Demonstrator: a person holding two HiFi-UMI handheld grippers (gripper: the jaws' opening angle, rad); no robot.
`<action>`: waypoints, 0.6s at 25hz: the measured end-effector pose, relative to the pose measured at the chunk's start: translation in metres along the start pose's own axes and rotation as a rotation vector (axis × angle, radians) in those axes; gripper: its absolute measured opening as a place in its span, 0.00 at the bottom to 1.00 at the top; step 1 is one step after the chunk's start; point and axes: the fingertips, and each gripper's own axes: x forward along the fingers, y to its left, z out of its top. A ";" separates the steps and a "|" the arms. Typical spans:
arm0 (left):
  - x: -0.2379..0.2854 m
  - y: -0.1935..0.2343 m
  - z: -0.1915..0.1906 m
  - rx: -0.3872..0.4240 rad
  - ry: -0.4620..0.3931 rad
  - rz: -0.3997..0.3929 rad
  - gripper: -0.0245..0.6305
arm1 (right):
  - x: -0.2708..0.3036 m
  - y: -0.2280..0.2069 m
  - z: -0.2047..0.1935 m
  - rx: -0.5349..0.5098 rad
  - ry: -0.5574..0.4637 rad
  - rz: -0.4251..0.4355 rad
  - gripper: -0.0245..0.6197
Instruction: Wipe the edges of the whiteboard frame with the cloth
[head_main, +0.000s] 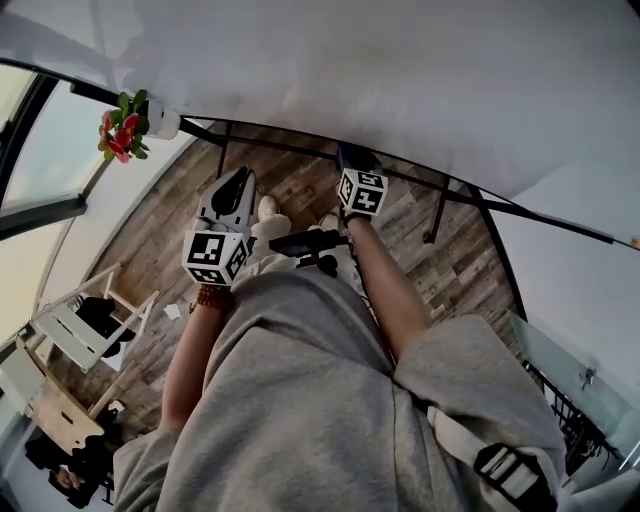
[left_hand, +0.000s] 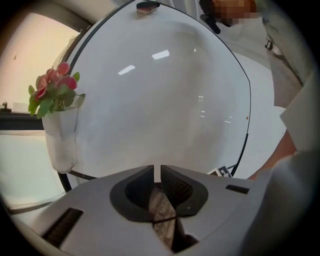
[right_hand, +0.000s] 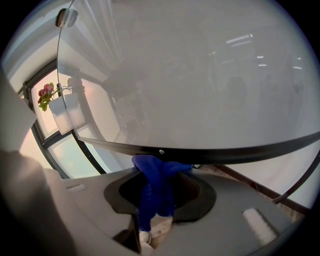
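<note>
Right gripper view, cloth (right_hand: 152, 190) in right gripper (right_hand: 160, 171), against whiteboard frame (right_hand: 225, 154)

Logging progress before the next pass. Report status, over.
Left gripper jaws together, empty. Right gripper shut on blue cloth, cloth against whiteboard frame bottom edge. Flower pot hangs by frame, far left.

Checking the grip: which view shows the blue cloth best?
The right gripper view: the cloth sits clamped in the right gripper, up against the frame's lower edge. Head view shows only a dark scrap; left gripper view, none.
</note>
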 end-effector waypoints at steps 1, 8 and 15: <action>0.001 -0.002 0.006 0.008 -0.012 -0.018 0.11 | 0.000 0.001 -0.001 0.000 0.002 -0.001 0.26; -0.005 0.011 0.021 0.003 -0.033 -0.113 0.11 | 0.010 0.030 0.000 -0.031 -0.020 0.034 0.26; -0.008 0.063 0.000 -0.019 0.050 -0.162 0.11 | 0.023 0.059 0.005 -0.047 -0.054 0.024 0.26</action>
